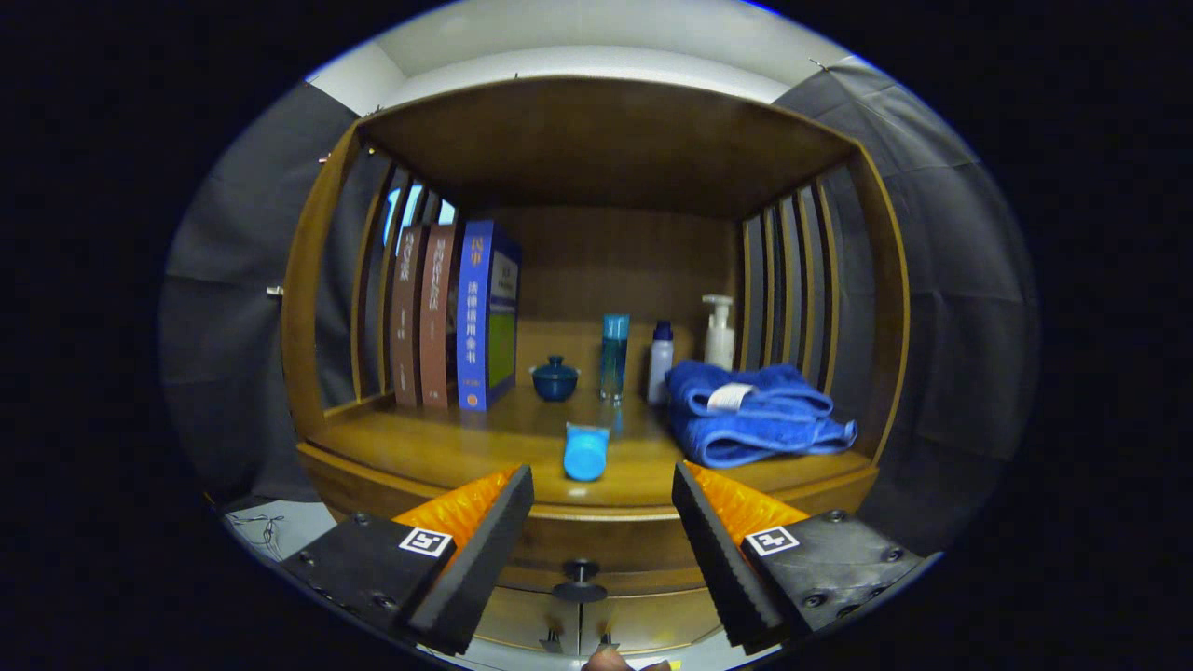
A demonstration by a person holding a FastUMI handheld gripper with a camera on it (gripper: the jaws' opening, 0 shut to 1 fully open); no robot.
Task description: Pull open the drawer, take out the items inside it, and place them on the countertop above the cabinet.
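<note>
Wooden shelving frames your view. Your gripper (603, 522) hangs with jaws wide, empty, above the drawer knob (579, 581). The drawer (559, 615) looks shut (contents hidden); 1 blue tube (585, 451) lies on the countertop (419, 447) just behind the knob. Any pull should centre on that knob.

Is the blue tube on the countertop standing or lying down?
Lying down: the blue tube rests on its side, cap end toward the open gripper.
</note>
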